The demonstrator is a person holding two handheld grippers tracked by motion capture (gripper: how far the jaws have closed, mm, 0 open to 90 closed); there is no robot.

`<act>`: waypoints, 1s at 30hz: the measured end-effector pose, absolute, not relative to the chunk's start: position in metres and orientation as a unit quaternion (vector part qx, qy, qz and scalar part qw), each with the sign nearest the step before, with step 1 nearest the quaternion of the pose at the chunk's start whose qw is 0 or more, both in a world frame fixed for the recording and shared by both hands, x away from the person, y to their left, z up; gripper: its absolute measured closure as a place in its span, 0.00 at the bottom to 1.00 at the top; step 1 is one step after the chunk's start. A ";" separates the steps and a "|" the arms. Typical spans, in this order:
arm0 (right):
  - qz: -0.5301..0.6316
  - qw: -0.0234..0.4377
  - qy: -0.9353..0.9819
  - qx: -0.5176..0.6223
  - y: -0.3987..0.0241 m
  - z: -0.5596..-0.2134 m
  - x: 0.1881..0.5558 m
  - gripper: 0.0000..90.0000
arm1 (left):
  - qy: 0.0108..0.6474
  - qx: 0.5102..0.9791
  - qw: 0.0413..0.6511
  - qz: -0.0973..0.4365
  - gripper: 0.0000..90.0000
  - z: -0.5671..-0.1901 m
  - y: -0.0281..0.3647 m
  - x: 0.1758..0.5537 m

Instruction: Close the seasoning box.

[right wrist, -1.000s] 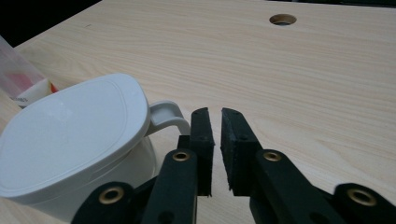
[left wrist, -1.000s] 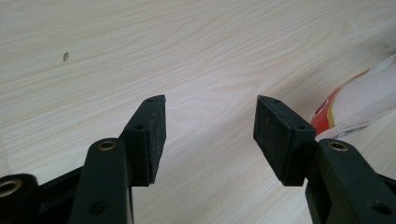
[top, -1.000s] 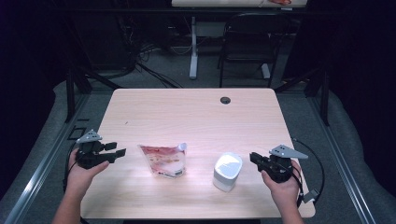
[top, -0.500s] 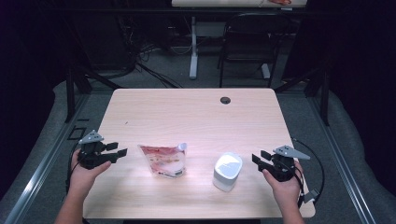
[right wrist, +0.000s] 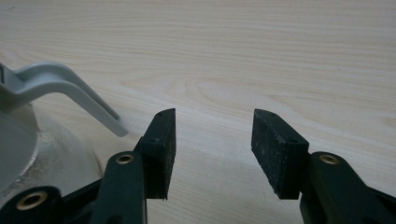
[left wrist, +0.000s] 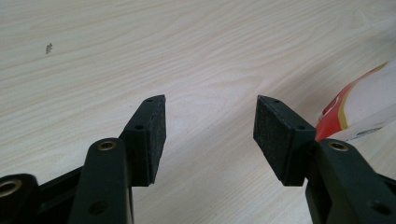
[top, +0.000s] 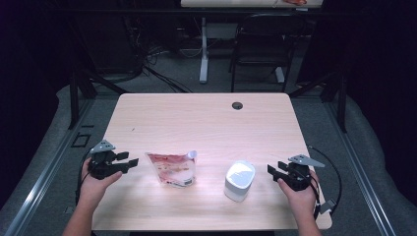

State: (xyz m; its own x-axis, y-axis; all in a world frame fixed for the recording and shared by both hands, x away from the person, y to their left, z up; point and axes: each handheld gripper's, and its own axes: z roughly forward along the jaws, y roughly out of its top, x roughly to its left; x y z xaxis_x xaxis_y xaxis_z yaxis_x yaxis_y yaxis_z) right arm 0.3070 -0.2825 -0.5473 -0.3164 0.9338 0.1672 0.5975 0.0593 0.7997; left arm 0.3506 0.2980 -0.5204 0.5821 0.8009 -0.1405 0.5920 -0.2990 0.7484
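Each hand carries a black two-jaw tool: the left gripper [top: 129,162] and right gripper [top: 276,169], with flat textured pads, brass-coloured screw bushings, grey three-cornered top plates and trailing black cables. Forearms are bare.

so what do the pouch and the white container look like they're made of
Pouch: looks like thin glossy plastic film, red-and-white printed, lying flat with a shiny highlight. White container: probably rigid plastic, smooth, slightly translucent walls, with a moulded grey lid clip showing in the right gripper view.

Bright lit tabletop, dark surrounds, sharp pics
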 end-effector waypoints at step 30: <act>0.407 0.207 0.673 0.582 -0.285 -0.557 0.309 0.52 | 0.437 0.807 0.378 0.125 0.48 -0.537 0.284 0.353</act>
State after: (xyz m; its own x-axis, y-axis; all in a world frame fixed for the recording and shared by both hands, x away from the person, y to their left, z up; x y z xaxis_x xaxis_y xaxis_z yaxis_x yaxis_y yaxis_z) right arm 0.3093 -0.2853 -0.5573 -0.2360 0.9521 0.1946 0.6149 -0.0087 0.7886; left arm 0.3533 0.2836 -0.5370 0.5878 0.7987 -0.1289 0.6100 -0.3329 0.7191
